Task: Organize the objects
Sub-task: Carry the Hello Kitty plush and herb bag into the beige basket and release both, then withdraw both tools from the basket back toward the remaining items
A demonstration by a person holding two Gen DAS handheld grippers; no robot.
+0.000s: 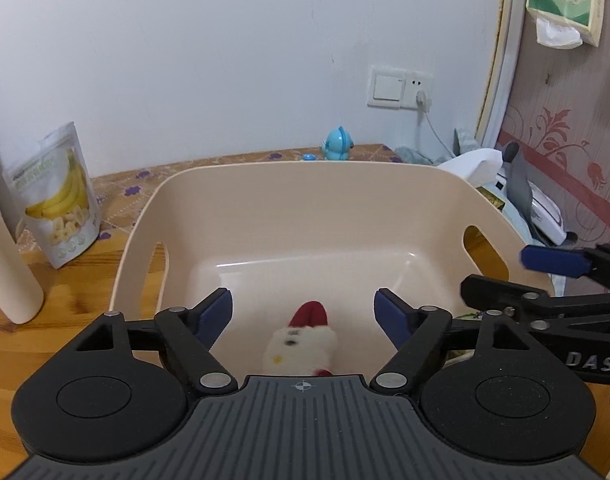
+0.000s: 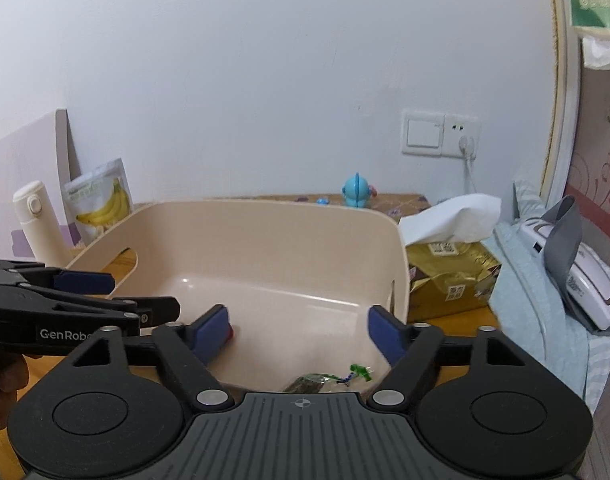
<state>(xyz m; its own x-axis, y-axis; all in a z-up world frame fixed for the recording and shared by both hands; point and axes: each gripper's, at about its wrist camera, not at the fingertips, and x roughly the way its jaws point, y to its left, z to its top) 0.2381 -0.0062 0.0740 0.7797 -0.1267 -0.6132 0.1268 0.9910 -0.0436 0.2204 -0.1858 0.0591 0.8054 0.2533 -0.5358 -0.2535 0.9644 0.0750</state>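
A beige plastic bin (image 1: 305, 208) with handle slots stands on the wooden table. Inside it, near the front wall, lies a small white plush toy with a red hat (image 1: 301, 340). My left gripper (image 1: 303, 312) hangs open just above the toy, touching nothing. In the right wrist view, a clear-wrapped snack packet (image 2: 325, 382) lies on the floor of the bin (image 2: 265, 240). My right gripper (image 2: 299, 328) is open over it and holds nothing. Each gripper shows in the other's view: the right gripper (image 1: 505, 276) over the bin's right rim, the left gripper (image 2: 137, 292) over the left rim.
A banana-chip pouch (image 1: 57, 196) and a white bottle (image 1: 5, 240) stand left of the bin. A blue toy figure (image 1: 337, 144) sits at the table's back. On the right are a gold tissue pack (image 2: 449, 272) and a white device with a grey strap (image 2: 565, 264).
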